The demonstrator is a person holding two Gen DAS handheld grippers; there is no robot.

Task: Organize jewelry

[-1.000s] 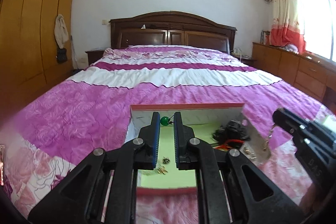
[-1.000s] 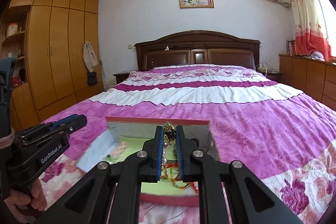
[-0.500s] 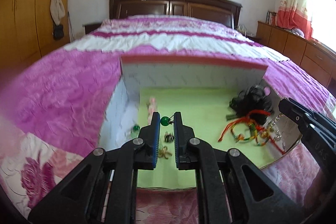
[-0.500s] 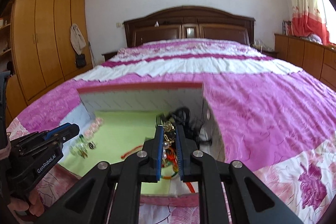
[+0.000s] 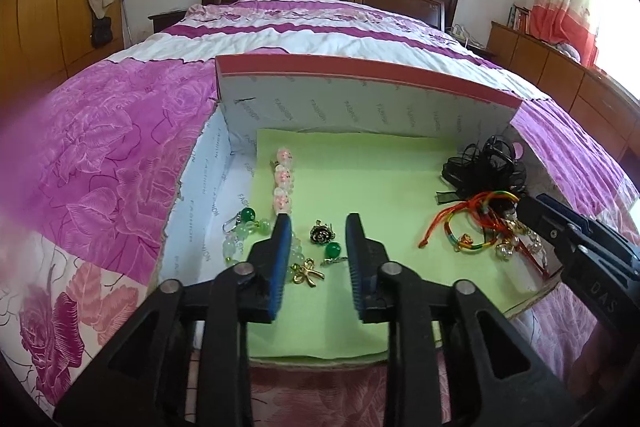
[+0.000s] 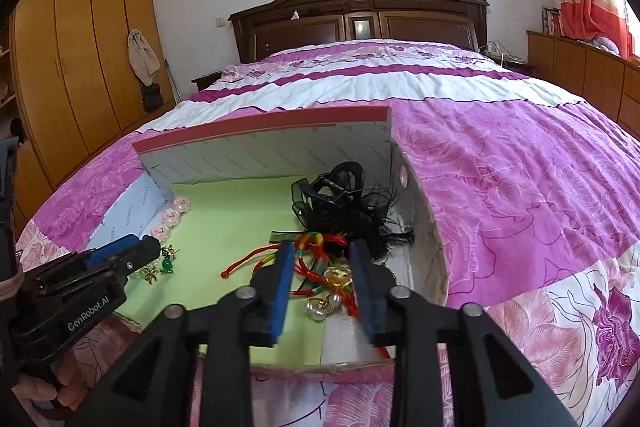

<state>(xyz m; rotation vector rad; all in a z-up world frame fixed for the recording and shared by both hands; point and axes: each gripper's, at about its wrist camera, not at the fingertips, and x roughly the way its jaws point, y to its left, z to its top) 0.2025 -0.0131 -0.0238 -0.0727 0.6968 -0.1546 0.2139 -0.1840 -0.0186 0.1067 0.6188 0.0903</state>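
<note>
Across the middle of both frames a purple flowered bed (image 5: 120,155) carries an open cardboard box (image 5: 360,95) lined with green paper (image 5: 360,171), where the jewelry lies in two groups. In the left wrist view, low centre, the left gripper (image 5: 318,223) hangs over a green bead earring (image 5: 333,249), a dark rose piece (image 5: 321,234) and a gold bow charm (image 5: 306,273); its jaws are opening and nothing is pinched between them. The right gripper (image 6: 322,249), low centre in its own view, is likewise opening above red and yellow cords (image 6: 280,259) and pearl pieces (image 6: 320,307), its pads clear of them.

A clean release probably means spreading fully, then lifting straight out so no cord or hook snags a pad.

Only the left view shows the pale green bead strand (image 5: 240,235) at the box's left wall; only the right view shows a person's hand (image 6: 40,393) at lower left. A black ribbon bow (image 6: 340,203) fills the far right corner.
</note>
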